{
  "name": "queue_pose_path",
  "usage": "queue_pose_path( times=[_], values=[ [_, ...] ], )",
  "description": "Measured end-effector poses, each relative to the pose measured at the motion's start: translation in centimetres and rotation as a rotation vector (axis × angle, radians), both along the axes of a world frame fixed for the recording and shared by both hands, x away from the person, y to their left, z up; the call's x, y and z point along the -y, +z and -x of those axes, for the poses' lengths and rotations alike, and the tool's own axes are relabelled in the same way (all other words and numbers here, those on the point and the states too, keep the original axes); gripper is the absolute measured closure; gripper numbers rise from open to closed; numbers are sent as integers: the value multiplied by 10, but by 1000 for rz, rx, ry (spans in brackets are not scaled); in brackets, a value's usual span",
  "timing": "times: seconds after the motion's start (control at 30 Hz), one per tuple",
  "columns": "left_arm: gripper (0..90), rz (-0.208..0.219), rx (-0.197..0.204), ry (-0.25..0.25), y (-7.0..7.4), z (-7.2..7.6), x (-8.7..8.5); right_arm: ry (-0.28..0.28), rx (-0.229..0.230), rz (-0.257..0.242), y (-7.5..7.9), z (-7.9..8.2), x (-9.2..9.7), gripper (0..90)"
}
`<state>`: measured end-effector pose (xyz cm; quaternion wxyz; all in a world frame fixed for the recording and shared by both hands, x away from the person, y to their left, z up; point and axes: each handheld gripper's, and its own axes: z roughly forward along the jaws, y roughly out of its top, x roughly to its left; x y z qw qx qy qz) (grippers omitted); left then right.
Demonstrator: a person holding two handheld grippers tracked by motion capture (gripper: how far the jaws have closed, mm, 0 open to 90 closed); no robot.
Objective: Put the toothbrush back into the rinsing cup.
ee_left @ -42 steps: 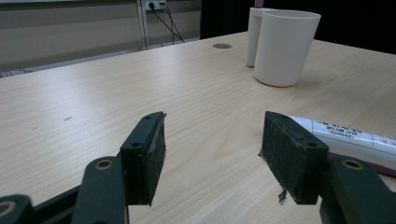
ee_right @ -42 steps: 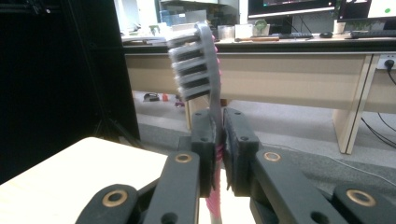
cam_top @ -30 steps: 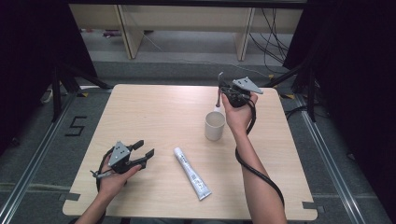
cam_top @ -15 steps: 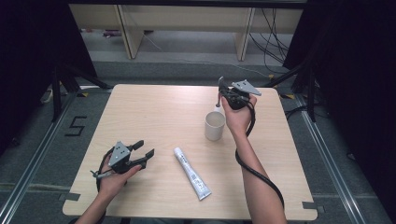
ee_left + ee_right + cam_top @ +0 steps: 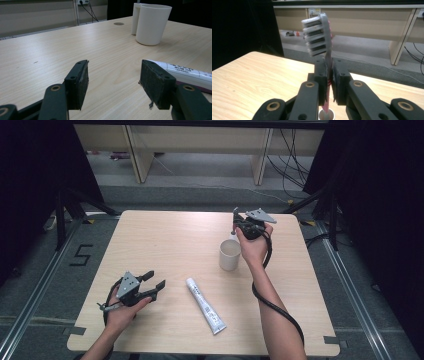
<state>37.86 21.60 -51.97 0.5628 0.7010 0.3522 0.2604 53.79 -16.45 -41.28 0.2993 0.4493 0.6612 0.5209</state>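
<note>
Right gripper: jaws pinched on a toothbrush, gripping the neck just below the head. Brush stands near upright, head tilted slightly toward 11 o'clock in the right gripper view. Head is grey with dark and pale bristle rows facing left; handle below the jaws is pink and runs down into a white cup directly beneath. Head looks a bit blurred.

High view: right gripper is held above the table, at 12–1 o'clock from the cup, just beside its rim. Cup is plain white, upright, right of table centre.

Left gripper: jaws wide apart, holding nothing, black pads low over the table surface. In the left gripper view a white tube with printed text lies just past the right jaw; the cup stands well beyond at 1 o'clock.

High view: left gripper sits at the near left of the table, pointing to 3 o'clock. The tube lies flat at 3–4 o'clock from it, close but apart, lying diagonally with the cap end toward 11 o'clock.
</note>
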Motion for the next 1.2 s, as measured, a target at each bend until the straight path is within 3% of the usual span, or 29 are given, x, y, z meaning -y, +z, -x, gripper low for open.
queue_pose_path(
  times=[0.17,0.23,0.3,0.4,0.6,0.7,0.73,0.87,1.0,1.07,1.13,1.2],
  values=[
    [396,-8,-5,1,0,1,0,-3,-13,24,-5,-1,0,837],
    [396,-8,-5,1,0,1,0,2,-27,3,-7,-1,0,837],
    [396,-9,-5,1,0,1,0,1,-25,29,-8,-2,0,837],
    [396,-9,-6,1,0,0,0,2,-44,9,-8,-1,-1,836],
    [396,-11,-7,-1,0,1,0,0,-49,24,-11,-2,-2,836],
    [396,-10,-7,-2,0,1,0,5,-38,58,-12,-3,0,835],
    [396,-10,-7,-1,0,1,0,0,-62,34,-13,-2,-1,834],
    [396,-10,-8,-2,-1,0,1,6,-64,64,-16,-3,0,828],
    [396,-2,-5,-9,-2,0,2,12,-74,87,-17,-3,0,775],
    [396,-2,-4,-10,-2,0,2,18,-108,64,-17,-1,-1,742],
    [396,-7,0,-11,-1,0,2,11,-103,78,-17,0,1,715],
    [396,-6,0,-12,-1,0,3,19,-127,77,-16,2,2,679]
  ],
)
